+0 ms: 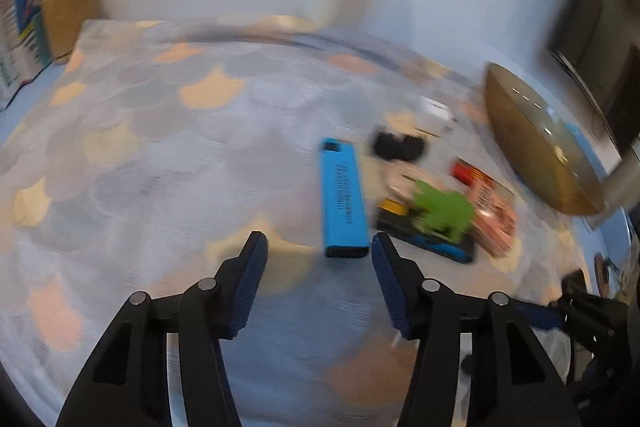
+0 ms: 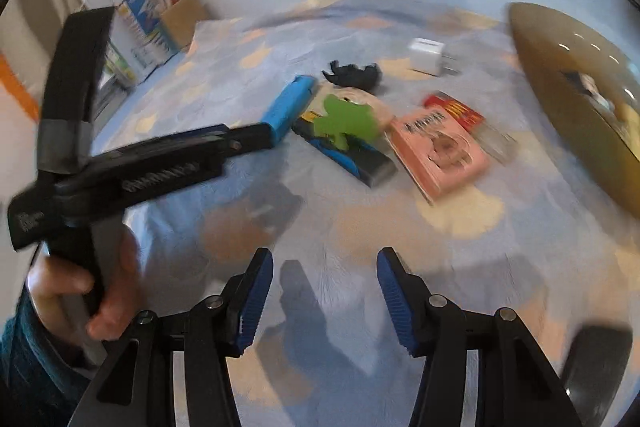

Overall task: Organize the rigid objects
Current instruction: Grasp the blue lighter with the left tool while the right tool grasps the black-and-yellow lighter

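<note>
At far left, cardboard box [image 2: 185,17] stuffed with booklets. Mid-surface, blue rectangular case [image 1: 344,199] lying flat, small print along its side. Both sets of fingers apart, empty.

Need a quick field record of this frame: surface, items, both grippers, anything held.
surface: patterned cloth with blue and peach patches
items: blue box; green cutout lying on a black-and-blue pack; pink packet; white charger; black clump
side object: round tray, at the right edge
left gripper: open, empty, its tips just short of the blue box's near end
right gripper: open, empty, over bare cloth
held: nothing
image quality: motion blur in both views
</note>
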The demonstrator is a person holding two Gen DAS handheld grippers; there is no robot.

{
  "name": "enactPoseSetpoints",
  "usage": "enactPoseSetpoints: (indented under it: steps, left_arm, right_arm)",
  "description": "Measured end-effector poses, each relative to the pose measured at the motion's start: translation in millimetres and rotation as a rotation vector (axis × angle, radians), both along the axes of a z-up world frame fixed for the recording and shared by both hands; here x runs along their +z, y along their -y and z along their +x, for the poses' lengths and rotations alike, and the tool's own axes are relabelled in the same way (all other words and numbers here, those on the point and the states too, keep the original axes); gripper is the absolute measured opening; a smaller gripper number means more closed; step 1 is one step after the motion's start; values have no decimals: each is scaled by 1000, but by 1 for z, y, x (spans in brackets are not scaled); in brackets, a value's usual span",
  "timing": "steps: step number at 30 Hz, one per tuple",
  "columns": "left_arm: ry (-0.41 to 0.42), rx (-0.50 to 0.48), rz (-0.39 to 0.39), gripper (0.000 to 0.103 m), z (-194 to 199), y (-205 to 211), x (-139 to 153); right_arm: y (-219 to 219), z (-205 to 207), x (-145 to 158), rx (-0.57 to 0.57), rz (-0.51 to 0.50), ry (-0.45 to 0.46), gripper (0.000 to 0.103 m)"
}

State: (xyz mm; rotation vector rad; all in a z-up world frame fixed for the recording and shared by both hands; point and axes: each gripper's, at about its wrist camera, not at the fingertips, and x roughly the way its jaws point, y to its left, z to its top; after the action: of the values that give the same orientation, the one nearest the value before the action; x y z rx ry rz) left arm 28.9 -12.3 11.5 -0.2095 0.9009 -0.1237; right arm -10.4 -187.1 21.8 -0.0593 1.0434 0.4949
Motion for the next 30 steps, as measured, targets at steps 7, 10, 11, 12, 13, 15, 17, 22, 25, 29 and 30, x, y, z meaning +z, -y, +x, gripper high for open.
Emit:
enactPoseSetpoints:
  steps: [7,10,11,12,13,15,17,22,25,29,30]
  left_arm:
    - [2,-83,38,52,18,9,0]
    - [11,-109,77,52,29,21,0]
    - [16,-113,74,52,31,23,0]
    - [17,-114,70,47,31,22,1]
    - [20,-120,62,39,31,22,1]
    - [23,-138,33,22,28,22,2]
    - [16,-131,18,22,25,19,2]
    - [20,-125,-1,22,-3,10,7]
    - [6,-118,18,21,-32,4,10]
    - [-12,-111,23,22,-63,2,7]
    - [-20,-112,28,22,-66,5,4]
  right_arm:
    - [-26,32,-6,18,-162,119,53]
    - [-30,39,-6,44,-148,124,53]
    - [-32,41,-6,52,-145,130,54]
    - [-32,40,-6,58,-143,135,53]
    - [-33,38,-6,65,-142,146,50]
    - [-35,34,-5,71,-136,148,33]
    - [-33,29,-3,61,-122,130,24]
    - [-18,-7,1,65,-73,53,22]
    - [1,-41,8,84,-20,19,22]
    - [15,-75,9,78,-72,29,22]
    - [16,-78,7,72,-84,27,22]
